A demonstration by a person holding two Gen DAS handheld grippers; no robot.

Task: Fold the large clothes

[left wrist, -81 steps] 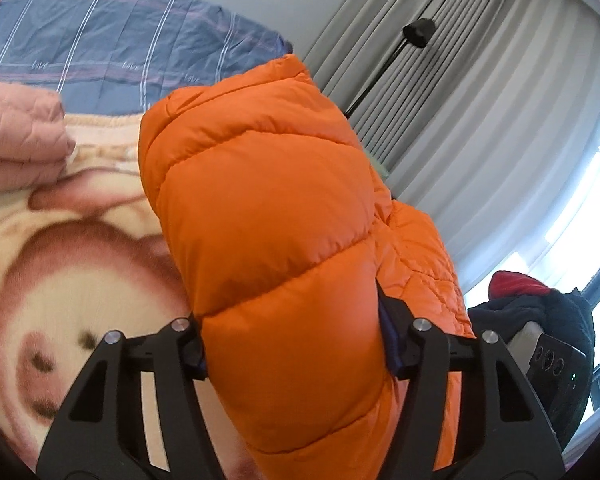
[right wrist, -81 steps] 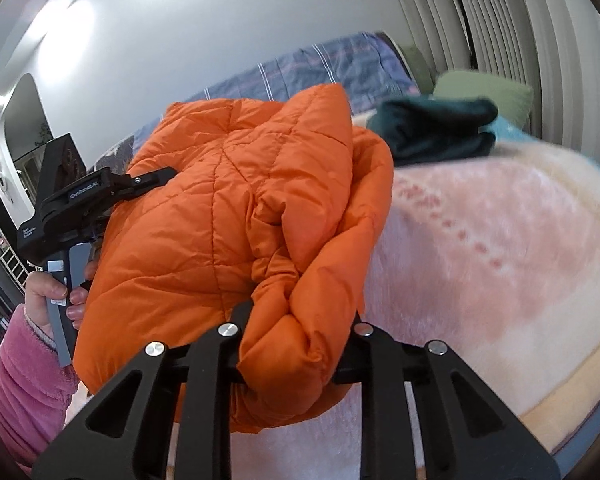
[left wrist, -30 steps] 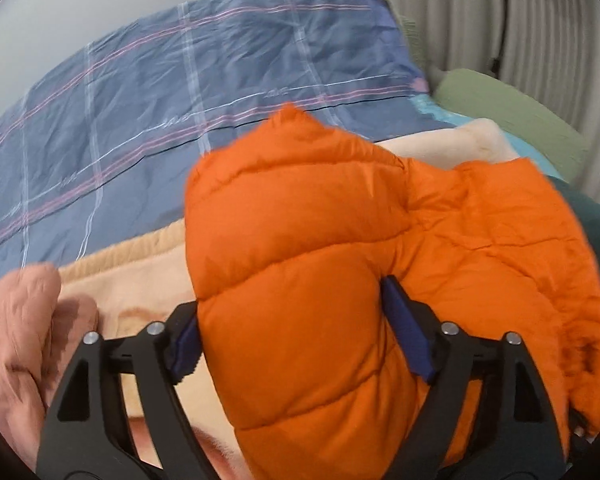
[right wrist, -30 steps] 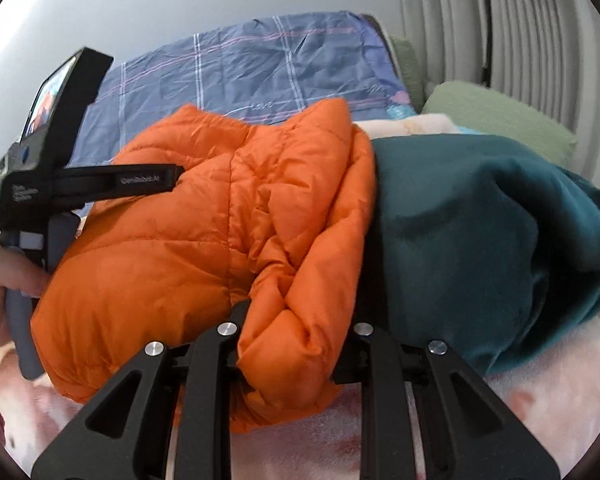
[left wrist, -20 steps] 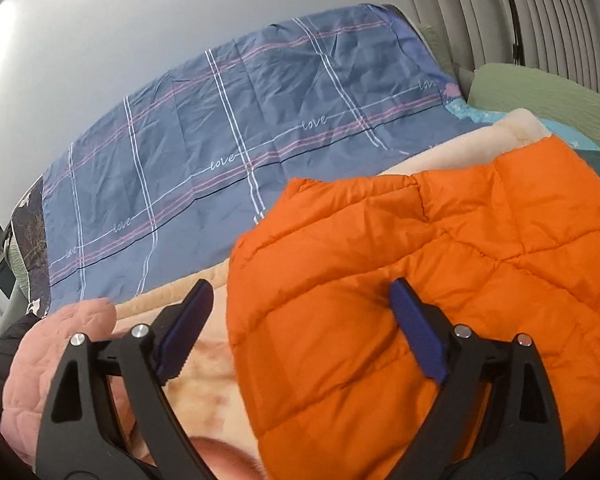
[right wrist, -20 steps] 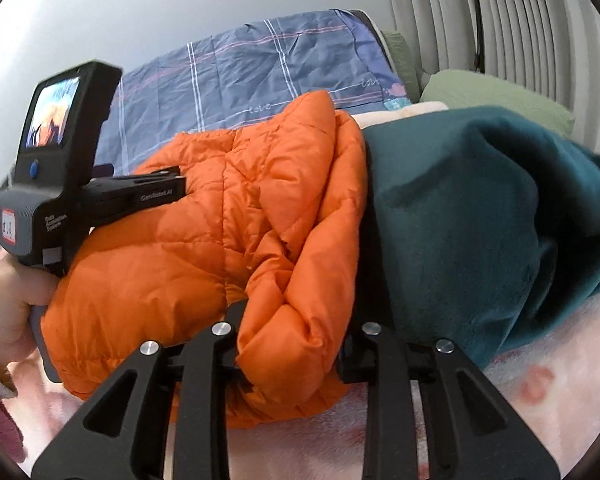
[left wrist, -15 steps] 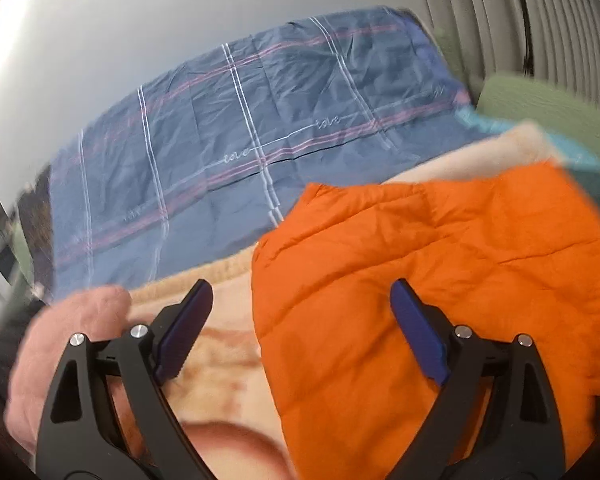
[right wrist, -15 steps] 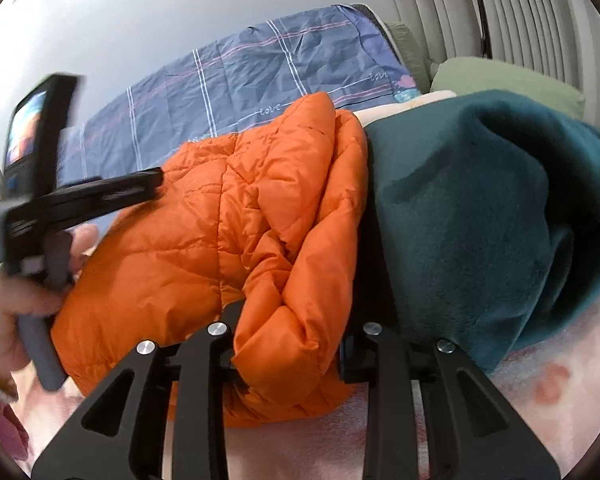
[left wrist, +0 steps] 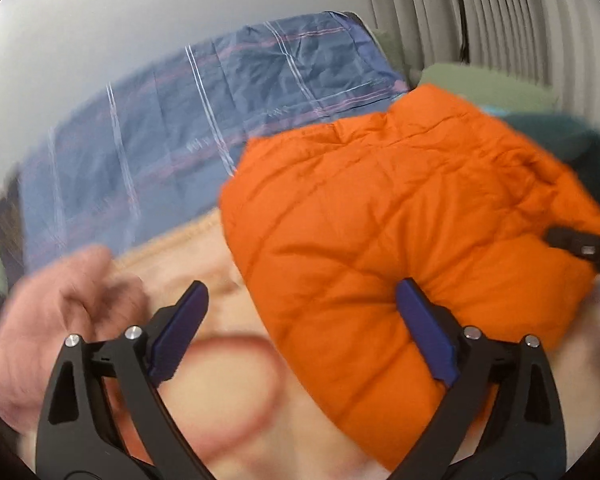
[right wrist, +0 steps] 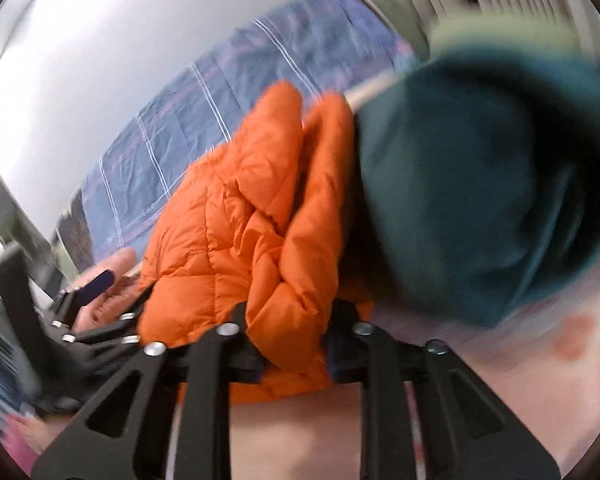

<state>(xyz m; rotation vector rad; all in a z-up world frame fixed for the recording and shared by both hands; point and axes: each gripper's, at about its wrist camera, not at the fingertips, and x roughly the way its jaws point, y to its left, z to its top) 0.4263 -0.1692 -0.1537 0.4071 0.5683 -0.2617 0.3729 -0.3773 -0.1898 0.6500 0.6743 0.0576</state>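
Observation:
A folded orange puffer jacket [left wrist: 400,220] lies on the blanket-covered bed, pressed against a folded dark teal garment [right wrist: 472,192] on its right. My left gripper [left wrist: 300,312] is open, its right blue pad [left wrist: 424,336] at the jacket's near edge, its left pad over bare blanket. My right gripper [right wrist: 292,344] is shut on a bunched fold of the orange jacket [right wrist: 260,232] at its near right corner. The left gripper [right wrist: 88,292] shows at lower left in the right wrist view.
A folded pink quilted garment [left wrist: 60,312] lies to the left of the jacket. A blue plaid cover [left wrist: 204,120] rises behind, a green pillow [left wrist: 492,84] at the back right, grey curtains [left wrist: 520,12] beyond. The cream and pink blanket [left wrist: 236,392] covers the bed.
My left gripper has opened, let go of the jacket and drawn back left. The jacket has come down beside the teal garment. My right gripper still holds its fold.

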